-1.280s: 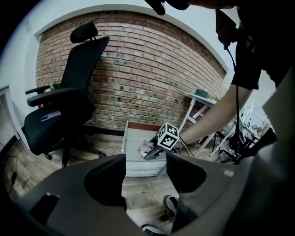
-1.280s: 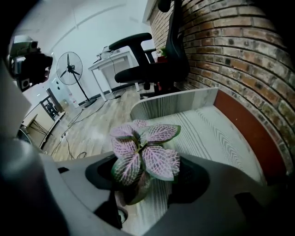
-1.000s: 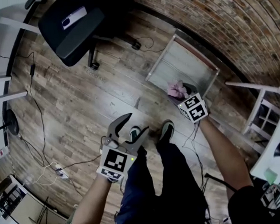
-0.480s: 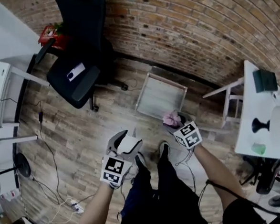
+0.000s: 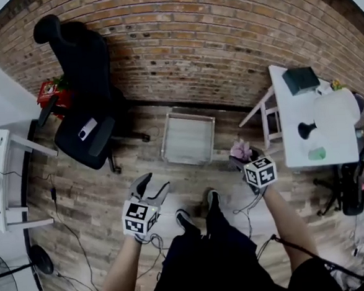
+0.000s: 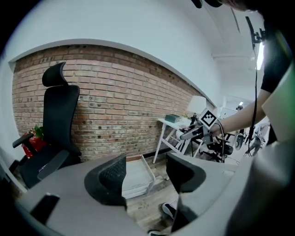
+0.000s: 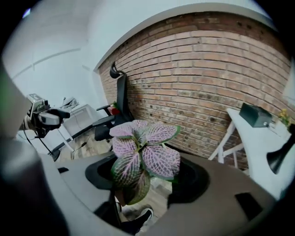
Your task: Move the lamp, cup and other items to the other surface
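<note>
A small plant [image 7: 144, 154] with pink-veined leaves stands between the jaws of my right gripper [image 7: 147, 179], which is shut on it; the leaves hide its pot. From the head view the plant [image 5: 240, 149] hangs over the wooden floor, left of the white table [image 5: 291, 146]. On that table stand a black lamp base [image 5: 307, 130], a white shade [image 5: 336, 107], a dark box [image 5: 300, 79] and a small green thing [image 5: 317, 154]. My left gripper [image 5: 149, 191] is open and empty, held above the floor; it [image 6: 145, 177] faces the low white tray table [image 6: 136, 177].
The low white tray table [image 5: 188, 138] stands by the brick wall [image 5: 194, 47]. A black office chair [image 5: 82, 93] is at the left, with a white desk [image 5: 1, 179] beside it. Cables lie on the floor at the lower left. The person's shoes [image 5: 212, 199] are between the grippers.
Both grippers have risen from near the floor. The right one has lifted the plant off the low tray table. The head view has tilted up, bringing the white table and wall into sight.
</note>
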### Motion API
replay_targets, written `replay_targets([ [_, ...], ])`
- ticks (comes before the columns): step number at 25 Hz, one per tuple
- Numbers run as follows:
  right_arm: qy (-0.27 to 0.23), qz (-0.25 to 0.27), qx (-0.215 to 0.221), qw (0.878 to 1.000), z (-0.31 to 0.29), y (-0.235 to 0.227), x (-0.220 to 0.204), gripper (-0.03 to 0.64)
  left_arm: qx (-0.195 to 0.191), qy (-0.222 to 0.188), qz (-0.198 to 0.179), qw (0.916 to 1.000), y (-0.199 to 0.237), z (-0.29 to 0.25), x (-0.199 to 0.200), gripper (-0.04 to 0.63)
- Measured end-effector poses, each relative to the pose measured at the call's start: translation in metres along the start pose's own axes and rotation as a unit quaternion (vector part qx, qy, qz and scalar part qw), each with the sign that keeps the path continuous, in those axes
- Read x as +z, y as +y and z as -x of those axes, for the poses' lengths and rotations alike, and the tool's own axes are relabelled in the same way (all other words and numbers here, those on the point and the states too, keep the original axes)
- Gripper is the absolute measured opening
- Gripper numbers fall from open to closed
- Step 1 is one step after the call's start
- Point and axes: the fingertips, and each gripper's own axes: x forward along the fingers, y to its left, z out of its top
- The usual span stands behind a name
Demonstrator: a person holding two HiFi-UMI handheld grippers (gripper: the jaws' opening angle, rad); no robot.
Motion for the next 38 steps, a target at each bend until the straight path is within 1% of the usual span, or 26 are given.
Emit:
replay_targets([
  [4, -0.013, -0.04, -0.051, 0.998, 0.045, -0.043, -0.018, 0.302, -0.008, 0.008, -0.007, 0.9999, -0.013, 0.005, -0.002, 0.268],
  [9, -0.015, -0.079, -0.103, 0.991, 0.093, -0.099, -0.05, 0.302, -0.016, 0.01, -0.024, 0.9995, -0.042, -0.008, 0.009, 0.268],
  [13, -0.027, -0.096, -0.129, 0.987, 0.119, -0.142, -0.069, 0.302, -0.023, 0.002, -0.027, 0.9994, -0.071, -0.024, 0.026, 0.268],
  [17, -0.027, -0.116, -0.151, 0.981, 0.139, -0.188, -0.092, 0.302, -0.028, -0.001, -0.028, 0.9992, -0.098, -0.044, 0.039, 0.268],
  [22, -0.025, -0.163, -0.192, 0.968, 0.156, -0.246, -0.119, 0.302, -0.028, 0.007, -0.028, 0.9992, -0.124, -0.067, 0.046, 0.268],
  [25, -0.037, -0.196, -0.196, 0.96, 0.159, -0.274, -0.134, 0.302, -0.027, 0.012, -0.029, 0.9992, -0.137, -0.08, 0.047, 0.268],
  [27, -0.04, -0.202, -0.197, 0.958, 0.16, -0.286, -0.14, 0.302, -0.026, 0.017, -0.029, 0.9991, -0.143, -0.088, 0.048, 0.268],
  [34, -0.038, -0.211, -0.187, 0.959, 0.148, -0.301, -0.156, 0.304, -0.021, 0.025, -0.028, 0.9991, -0.156, -0.106, 0.049, 0.268],
  [38, -0.041, -0.204, -0.184, 0.961, 0.144, -0.303, -0.159, 0.305, -0.023, 0.024, -0.025, 0.9991, -0.161, -0.111, 0.048, 0.268],
])
